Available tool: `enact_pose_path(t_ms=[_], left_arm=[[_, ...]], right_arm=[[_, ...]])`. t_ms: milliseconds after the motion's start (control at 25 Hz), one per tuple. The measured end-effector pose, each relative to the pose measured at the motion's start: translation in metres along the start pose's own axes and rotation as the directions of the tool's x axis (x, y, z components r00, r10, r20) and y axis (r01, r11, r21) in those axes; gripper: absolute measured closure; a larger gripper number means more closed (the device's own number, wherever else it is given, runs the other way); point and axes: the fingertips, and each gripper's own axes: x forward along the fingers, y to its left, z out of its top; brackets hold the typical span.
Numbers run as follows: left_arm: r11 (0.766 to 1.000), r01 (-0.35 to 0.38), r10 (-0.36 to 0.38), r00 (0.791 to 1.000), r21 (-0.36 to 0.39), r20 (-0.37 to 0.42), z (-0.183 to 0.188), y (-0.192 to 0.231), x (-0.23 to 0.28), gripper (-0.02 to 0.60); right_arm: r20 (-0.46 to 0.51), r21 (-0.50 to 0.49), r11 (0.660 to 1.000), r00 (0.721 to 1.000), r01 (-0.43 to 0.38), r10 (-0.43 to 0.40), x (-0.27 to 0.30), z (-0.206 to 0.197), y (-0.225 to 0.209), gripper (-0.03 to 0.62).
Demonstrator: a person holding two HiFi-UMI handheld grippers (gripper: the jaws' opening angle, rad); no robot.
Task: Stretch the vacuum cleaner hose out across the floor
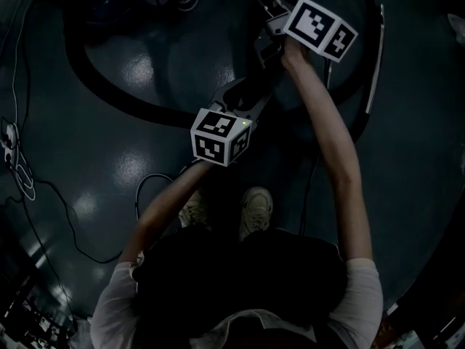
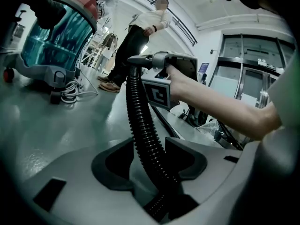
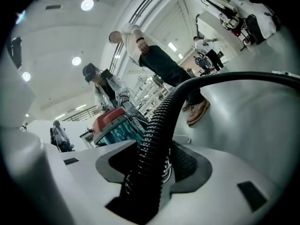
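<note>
Left hand-held gripper is pinching the black ribbed hose, a pad pressed on each side. Right hand-held gripper clamps the same hose further along and higher up, so a short span rises from one grip to the other.

Look past the hands: the rest of the hose lies in a wide curve on the dark floor, so by my reckoning the stretching is far from done. Beyond sits the vacuum cleaner on its wheels, a coil of cord beside it, and a bystander standing near.

Here's the danger as I see it. Pull hard and the wheeled vacuum cleaner may roll or tip rather than let the curve straighten. The ribs could ratchet through the pads if either grip is light. A loose white cable lies near the person's feet and could catch a step.
</note>
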Motion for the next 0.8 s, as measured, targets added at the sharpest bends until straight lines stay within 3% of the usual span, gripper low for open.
enact_pose_path(t_ms=[320, 400, 480, 560, 640, 680, 720, 800], left_arm=[[0.996, 0.022, -0.028, 0.997, 0.089, 0.068, 0.009, -0.012, -0.01, 0.374], [0.999, 0.014, -0.02, 0.991, 0.044, 0.129, 0.022, -0.006, -0.014, 0.373], [0.998, -0.004, 0.015, 0.981, -0.061, 0.192, 0.042, 0.016, -0.019, 0.373], [0.994, -0.032, 0.056, 0.972, -0.108, 0.227, 0.065, 0.041, -0.024, 0.373], [0.989, -0.051, 0.084, 0.965, -0.139, 0.25, 0.082, 0.058, -0.029, 0.373], [0.987, -0.056, 0.094, 0.962, -0.153, 0.258, 0.088, 0.064, -0.031, 0.373], [0.987, -0.062, 0.1, 0.96, -0.151, 0.263, 0.093, 0.067, -0.033, 0.373], [0.992, -0.069, 0.094, 0.959, -0.103, 0.269, 0.102, 0.068, -0.037, 0.373]], right_arm=[[-0.047, -0.001, 0.999, 0.998, -0.05, 0.05, -0.04, 0.022, -0.003, 0.365], [-0.095, -0.11, 0.993, 0.995, -0.052, 0.042, -0.045, 0.022, 0.0, 0.356], [-0.173, -0.242, 0.968, 0.985, -0.06, 0.018, -0.053, 0.01, 0.0, 0.355], [-0.265, -0.337, 0.935, 0.964, -0.111, 0.019, -0.066, -0.013, -0.001, 0.355], [-0.395, -0.429, 0.878, 0.918, -0.21, 0.027, -0.086, -0.048, 0.001, 0.355], [-0.479, -0.445, 0.85, 0.877, -0.283, 0.041, -0.1, -0.07, 0.004, 0.355], [-0.571, -0.429, 0.827, 0.819, -0.363, 0.063, -0.117, -0.095, 0.009, 0.355], [-0.735, -0.366, 0.786, 0.673, -0.497, 0.083, -0.154, -0.142, 0.018, 0.355]])
